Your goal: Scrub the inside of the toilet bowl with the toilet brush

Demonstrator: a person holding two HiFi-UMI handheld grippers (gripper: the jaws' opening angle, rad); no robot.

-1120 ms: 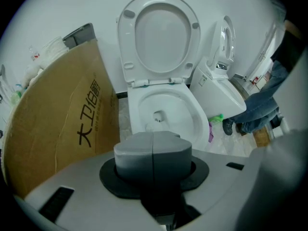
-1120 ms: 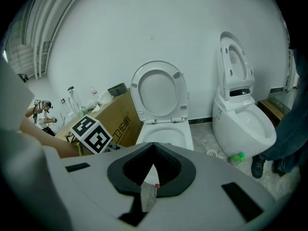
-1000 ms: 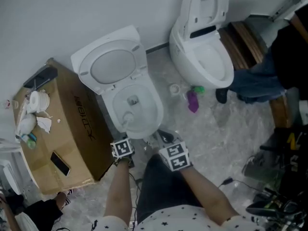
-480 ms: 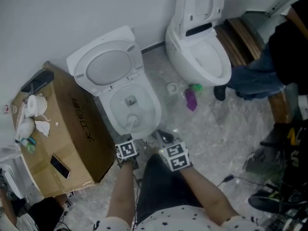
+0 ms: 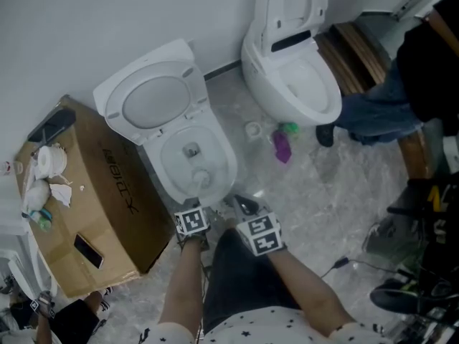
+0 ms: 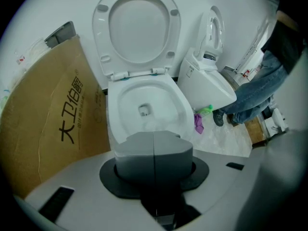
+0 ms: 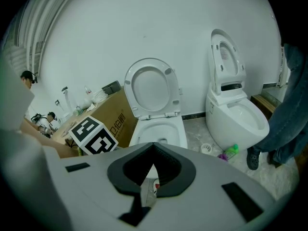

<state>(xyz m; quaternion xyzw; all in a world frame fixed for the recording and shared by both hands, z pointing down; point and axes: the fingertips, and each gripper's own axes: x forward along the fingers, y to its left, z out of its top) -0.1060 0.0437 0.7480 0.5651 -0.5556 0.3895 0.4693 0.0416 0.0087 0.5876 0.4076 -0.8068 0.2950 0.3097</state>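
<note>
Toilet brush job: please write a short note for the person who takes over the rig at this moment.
Left gripper: jaws closed, apparently on the toilet brush, whose white head is inside the toilet bowl, near its front.
Right gripper: jaw tips meet, nothing held; it is beside the bowl's front edge.
Lid is up.
Done: brush is in the bowl.
Left: scrub all round the inside; how much is scrubbed already cannot be told.

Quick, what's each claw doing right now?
Left gripper: shut, apparently on the brush, whose head is in the toilet bowl.
Right gripper: shut, tips touching, gripping nothing.
</note>
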